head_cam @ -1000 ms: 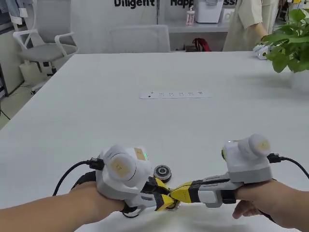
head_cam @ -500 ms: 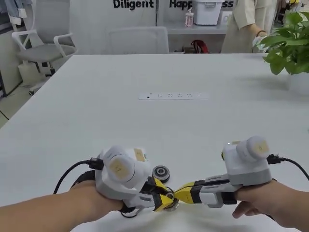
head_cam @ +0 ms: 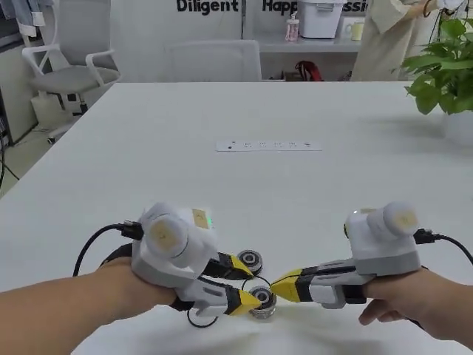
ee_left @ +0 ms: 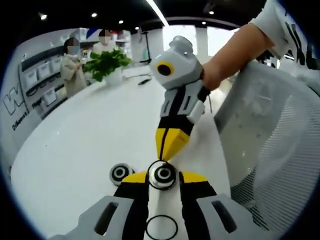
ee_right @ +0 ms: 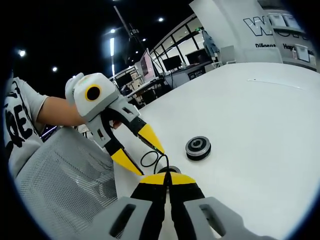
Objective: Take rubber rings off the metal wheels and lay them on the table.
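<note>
Wheel [head_cam: 260, 298] sitting between the jaws of left tongs [head_cam: 253, 285], which are gaping open | right tongs [head_cam: 275, 283] pinching shut, tips just beside it | rubber ring [ee_left: 161, 216] lying on table [head_cam: 295, 200] under left tongs | second wheel [head_cam: 249, 260] resting nearby

The head view looks forward and down over the bench [head_cam: 295, 111]. Both gripper views sit low, facing each other across the wheel [head_cam: 263, 298] all three share.

Left gripper [head_cam: 249, 285], jaws apart; right gripper [head_cam: 275, 284], jaws together; the two tip to tip, just apart.
</note>
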### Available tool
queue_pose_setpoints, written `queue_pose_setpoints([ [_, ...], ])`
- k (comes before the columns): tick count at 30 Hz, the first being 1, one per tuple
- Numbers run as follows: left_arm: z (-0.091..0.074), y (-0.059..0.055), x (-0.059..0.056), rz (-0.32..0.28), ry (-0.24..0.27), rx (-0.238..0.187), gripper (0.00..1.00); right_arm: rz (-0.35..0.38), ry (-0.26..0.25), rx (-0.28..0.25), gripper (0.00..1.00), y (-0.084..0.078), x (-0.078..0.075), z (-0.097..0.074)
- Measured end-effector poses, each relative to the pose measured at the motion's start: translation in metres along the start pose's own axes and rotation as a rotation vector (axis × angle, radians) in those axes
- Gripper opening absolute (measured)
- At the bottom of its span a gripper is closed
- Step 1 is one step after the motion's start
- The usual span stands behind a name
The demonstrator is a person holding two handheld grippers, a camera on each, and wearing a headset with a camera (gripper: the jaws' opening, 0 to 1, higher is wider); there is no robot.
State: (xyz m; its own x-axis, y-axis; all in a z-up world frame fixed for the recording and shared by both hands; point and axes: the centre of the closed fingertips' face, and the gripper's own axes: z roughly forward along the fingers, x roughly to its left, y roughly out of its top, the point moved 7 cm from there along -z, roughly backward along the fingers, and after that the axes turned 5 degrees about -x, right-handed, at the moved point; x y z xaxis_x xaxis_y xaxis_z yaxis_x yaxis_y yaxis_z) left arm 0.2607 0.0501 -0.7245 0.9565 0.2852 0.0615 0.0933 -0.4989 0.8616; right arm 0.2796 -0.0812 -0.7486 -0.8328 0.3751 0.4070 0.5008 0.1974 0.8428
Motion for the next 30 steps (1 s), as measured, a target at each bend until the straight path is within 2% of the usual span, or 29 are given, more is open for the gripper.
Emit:
queue_pose_setpoints([
  [11, -0.028, 0.002, 0.0, -0.038, 0.012, -0.06, 0.42, 0.002, 0.037, -0.018, 0.0, 0.008, 0.007, 0.002],
  [15, -0.038, -0.002, -0.001, -0.05, 0.014, -0.066, 0.52, 0.001, 0.057, -0.021, 0.0, 0.012, 0.011, 0.006],
  [18, -0.044, -0.005, -0.001, -0.048, 0.022, -0.066, 0.55, 0.002, 0.07, -0.027, 0.0, 0.016, 0.014, 0.01],
  [24, -0.058, -0.009, 0.005, -0.087, 0.049, -0.1, 0.63, 0.004, 0.094, -0.033, 0.0, 0.022, 0.02, 0.023],
  [26, -0.062, -0.011, 0.006, -0.093, 0.055, -0.1, 0.67, 0.002, 0.102, -0.033, 0.0, 0.023, 0.023, 0.028],
  [30, -0.071, -0.017, 0.008, -0.103, 0.07, -0.096, 0.69, 0.001, 0.112, -0.03, 0.0, 0.023, 0.028, 0.038],
])
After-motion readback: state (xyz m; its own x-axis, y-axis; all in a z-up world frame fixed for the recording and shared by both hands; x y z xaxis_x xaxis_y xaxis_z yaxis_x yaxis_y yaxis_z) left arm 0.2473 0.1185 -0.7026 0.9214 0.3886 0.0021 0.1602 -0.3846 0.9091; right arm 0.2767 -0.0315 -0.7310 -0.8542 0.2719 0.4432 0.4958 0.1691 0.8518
